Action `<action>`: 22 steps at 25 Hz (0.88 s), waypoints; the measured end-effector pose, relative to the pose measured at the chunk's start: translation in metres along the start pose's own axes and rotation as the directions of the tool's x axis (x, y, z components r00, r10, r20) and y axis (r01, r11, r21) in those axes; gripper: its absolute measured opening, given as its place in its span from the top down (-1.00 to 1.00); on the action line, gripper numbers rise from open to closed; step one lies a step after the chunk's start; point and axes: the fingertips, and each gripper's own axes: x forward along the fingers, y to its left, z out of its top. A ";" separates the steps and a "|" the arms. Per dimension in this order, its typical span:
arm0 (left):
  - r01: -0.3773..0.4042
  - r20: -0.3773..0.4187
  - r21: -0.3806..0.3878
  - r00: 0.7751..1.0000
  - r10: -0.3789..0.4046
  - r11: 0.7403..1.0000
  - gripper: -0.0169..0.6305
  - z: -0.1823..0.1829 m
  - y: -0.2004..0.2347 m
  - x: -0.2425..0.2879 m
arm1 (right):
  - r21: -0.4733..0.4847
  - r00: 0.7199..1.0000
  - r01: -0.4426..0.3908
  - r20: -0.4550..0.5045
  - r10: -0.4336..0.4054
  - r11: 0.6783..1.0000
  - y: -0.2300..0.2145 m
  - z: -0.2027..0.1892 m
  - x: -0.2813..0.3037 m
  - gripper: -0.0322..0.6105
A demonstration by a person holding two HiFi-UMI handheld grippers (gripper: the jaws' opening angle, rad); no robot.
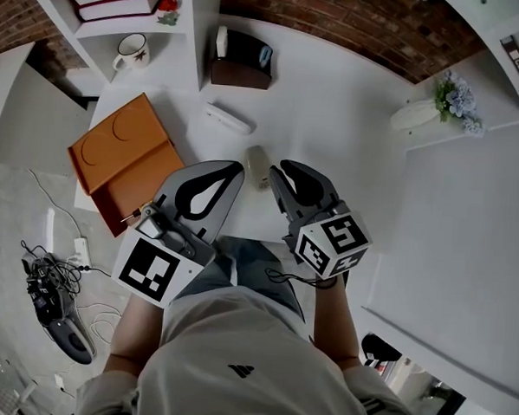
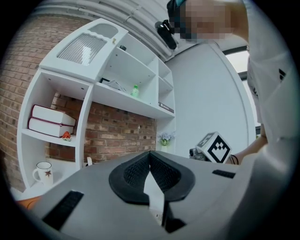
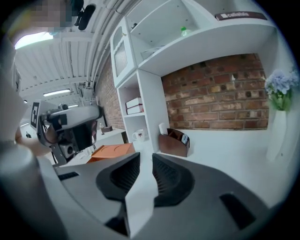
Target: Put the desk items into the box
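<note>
**Now lining up on a small cream item, with the orange box open to one side**

Nearest the viewer, a person holds two tongs side by side, low over a white counter. The left tongs have their jaws pressed together with nothing between them. The right tongs have their jaws a narrow gap apart, and that gap is empty too.

Between the two tips, a small cream item lies on its side on the counter. It sits just beside both tips, and whether either one touches it cannot be told.

At nine o'clock from the left tongs sits the orange box, opened out flat, with nothing showing inside it. Farther off, at eleven o'clock, lies a white oblong item. Beyond that, at twelve o'clock, a brown desk organiser stands by the shelving. A white vase of flowers lies at two o'clock.

The step in hand looks like the first pick-up, with the right tongs closing in on the cream item. The next move probably needs those jaws opened wider, set astride the item and closed. The carry would then go toward nine o'clock, keeping clear of the left tongs.
</note>
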 end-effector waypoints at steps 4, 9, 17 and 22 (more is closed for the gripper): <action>0.001 -0.010 -0.011 1.000 -0.001 1.000 0.91 -0.004 0.008 0.001 | 0.010 0.998 0.009 -0.064 -0.008 1.000 -0.005 -0.020 0.014 0.59; 0.003 -0.019 -0.027 1.000 -0.004 1.000 0.91 -0.010 0.017 0.003 | 0.011 0.988 0.026 -0.152 -0.024 1.000 -0.012 -0.049 0.032 0.52; -0.008 -0.053 -0.061 0.999 0.005 0.998 0.91 -0.024 0.030 0.005 | 0.020 0.964 0.057 -0.261 -0.050 0.998 -0.024 -0.090 0.050 0.42; -0.020 -0.060 -0.076 0.998 0.016 0.997 0.91 -0.031 0.038 0.005 | 0.025 0.950 0.068 -0.308 -0.057 0.997 -0.027 -0.108 0.056 0.36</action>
